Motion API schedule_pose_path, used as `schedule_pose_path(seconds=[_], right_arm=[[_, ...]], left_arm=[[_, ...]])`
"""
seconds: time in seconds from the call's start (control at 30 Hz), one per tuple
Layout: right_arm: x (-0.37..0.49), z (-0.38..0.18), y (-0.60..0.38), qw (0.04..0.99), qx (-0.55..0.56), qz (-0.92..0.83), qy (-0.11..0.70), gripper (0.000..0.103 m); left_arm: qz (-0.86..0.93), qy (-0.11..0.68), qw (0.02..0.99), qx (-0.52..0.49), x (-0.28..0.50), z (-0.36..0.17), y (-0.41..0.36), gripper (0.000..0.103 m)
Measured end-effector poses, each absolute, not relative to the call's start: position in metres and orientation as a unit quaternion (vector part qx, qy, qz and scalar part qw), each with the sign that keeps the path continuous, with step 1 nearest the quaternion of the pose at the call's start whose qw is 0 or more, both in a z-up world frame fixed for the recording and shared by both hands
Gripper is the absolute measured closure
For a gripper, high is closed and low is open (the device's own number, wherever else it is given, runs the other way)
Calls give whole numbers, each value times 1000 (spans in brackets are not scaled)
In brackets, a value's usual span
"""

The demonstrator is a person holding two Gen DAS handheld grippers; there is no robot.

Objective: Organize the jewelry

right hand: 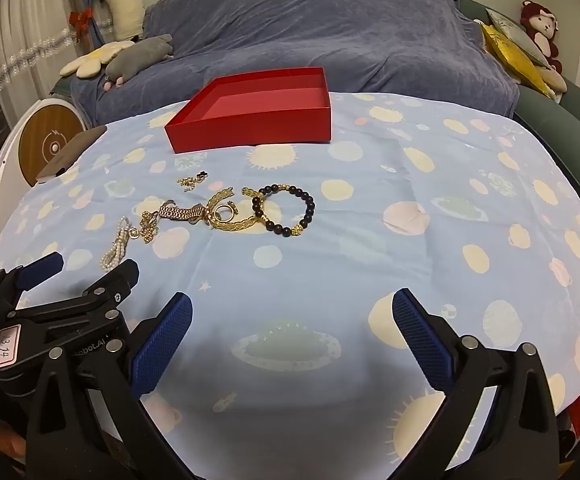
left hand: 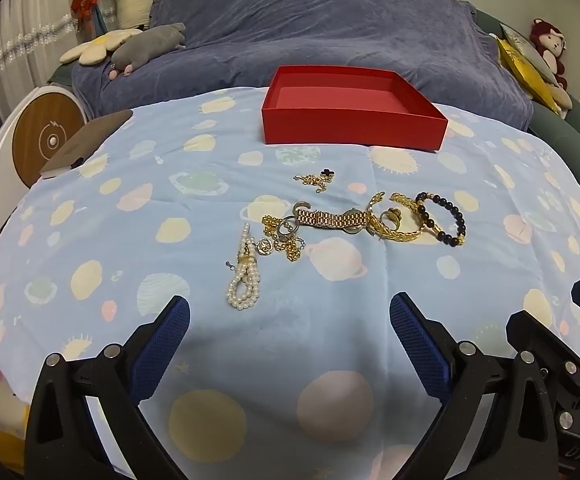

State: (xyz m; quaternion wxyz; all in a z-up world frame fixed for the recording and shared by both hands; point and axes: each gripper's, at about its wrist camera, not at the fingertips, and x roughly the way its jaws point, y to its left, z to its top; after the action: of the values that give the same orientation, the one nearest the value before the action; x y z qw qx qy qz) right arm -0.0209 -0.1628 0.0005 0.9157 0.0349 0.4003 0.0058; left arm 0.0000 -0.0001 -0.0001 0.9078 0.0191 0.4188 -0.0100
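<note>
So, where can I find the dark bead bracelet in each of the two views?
Left wrist view: dark bead bracelet lies right of centre, at the right end of the jewelry row.
Right wrist view: dark bead bracelet lies near the centre, also at the row's right end.
Shared landmark: the red box behind it.

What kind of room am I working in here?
Most likely a home living room or bedroom: a sofa under a blue throw, plush toys along it, and a table under a planet-print cloth holding jewelry.
</note>
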Motion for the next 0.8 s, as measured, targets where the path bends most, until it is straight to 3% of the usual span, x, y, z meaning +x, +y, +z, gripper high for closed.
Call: schedule_pose_path(seconds=[0.8], right_arm=[[-20,-4,-153,913,24,10,407,5]], left_arm=[[-7,416,909,20,-4,3,8,5]])
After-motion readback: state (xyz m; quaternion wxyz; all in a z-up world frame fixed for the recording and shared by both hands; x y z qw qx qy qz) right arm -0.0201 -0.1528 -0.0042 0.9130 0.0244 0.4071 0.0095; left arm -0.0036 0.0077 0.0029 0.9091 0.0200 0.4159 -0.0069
